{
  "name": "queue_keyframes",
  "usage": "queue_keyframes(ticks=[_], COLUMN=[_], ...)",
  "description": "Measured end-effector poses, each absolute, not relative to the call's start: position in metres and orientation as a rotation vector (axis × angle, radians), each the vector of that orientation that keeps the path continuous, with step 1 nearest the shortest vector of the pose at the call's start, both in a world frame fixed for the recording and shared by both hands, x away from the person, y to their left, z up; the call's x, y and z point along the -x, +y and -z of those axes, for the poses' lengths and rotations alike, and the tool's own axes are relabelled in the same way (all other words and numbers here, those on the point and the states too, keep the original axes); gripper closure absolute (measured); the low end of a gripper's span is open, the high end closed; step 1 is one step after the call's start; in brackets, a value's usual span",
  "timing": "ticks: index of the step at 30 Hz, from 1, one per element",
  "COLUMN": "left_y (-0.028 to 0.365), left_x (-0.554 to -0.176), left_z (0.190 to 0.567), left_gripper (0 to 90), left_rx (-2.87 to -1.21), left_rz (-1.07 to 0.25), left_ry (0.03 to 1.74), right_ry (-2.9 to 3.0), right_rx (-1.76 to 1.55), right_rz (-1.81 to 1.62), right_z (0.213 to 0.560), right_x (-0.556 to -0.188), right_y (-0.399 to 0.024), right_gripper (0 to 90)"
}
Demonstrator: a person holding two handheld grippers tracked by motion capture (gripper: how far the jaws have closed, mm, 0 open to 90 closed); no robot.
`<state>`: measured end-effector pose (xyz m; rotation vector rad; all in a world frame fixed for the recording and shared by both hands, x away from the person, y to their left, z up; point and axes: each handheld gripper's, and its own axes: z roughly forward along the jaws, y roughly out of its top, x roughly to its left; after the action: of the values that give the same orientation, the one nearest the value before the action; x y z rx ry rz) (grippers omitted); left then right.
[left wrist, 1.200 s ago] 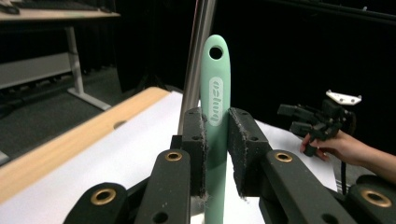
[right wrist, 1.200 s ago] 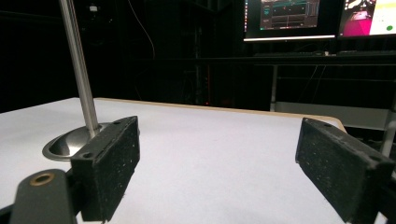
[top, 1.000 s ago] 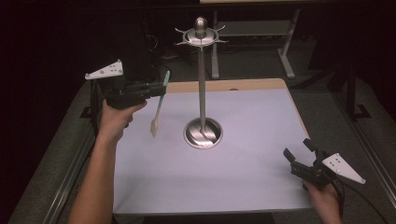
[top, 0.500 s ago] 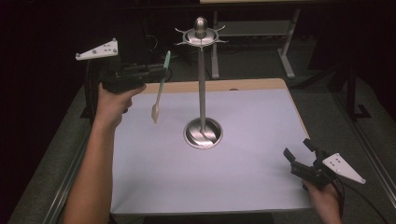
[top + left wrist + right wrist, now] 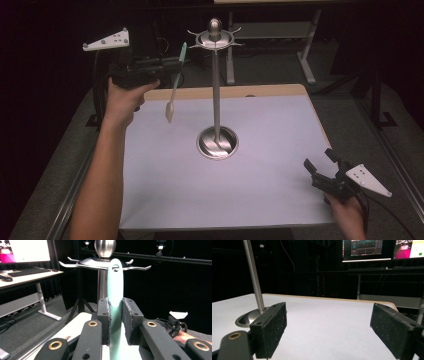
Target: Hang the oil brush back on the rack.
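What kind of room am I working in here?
Probably a lab recording setup: computer monitors on a desk, black curtained surrounds, and a white-topped table bearing a metal utensil stand.

Each black hand-held gripper (image 5: 327, 172) carries a grey triangular plate, brass-ringed pivots and speckled pads.

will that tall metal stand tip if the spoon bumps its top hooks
Possibly: the stand is tall and thin with hooks at the very top, so a bump has leverage. Its wide dished base probably steadies it against light taps from the spoon.
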<state>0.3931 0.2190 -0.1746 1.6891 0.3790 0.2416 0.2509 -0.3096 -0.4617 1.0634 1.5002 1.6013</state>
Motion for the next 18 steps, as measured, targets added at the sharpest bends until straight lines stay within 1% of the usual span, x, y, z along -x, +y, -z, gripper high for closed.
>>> queue_keyframes(ticks=[18], left_y=[0.205], left_x=[-0.402], left_z=[0.178], left_gripper=[77.0], left_rx=[-1.713], left_rz=[-0.231], left_ry=[0.374], right_ry=[1.496], right_rx=[-1.062], right_rz=[-1.607], right_z=[0.462], right_x=[-0.251], right_y=[-0.31], right_gripper=[13.1])
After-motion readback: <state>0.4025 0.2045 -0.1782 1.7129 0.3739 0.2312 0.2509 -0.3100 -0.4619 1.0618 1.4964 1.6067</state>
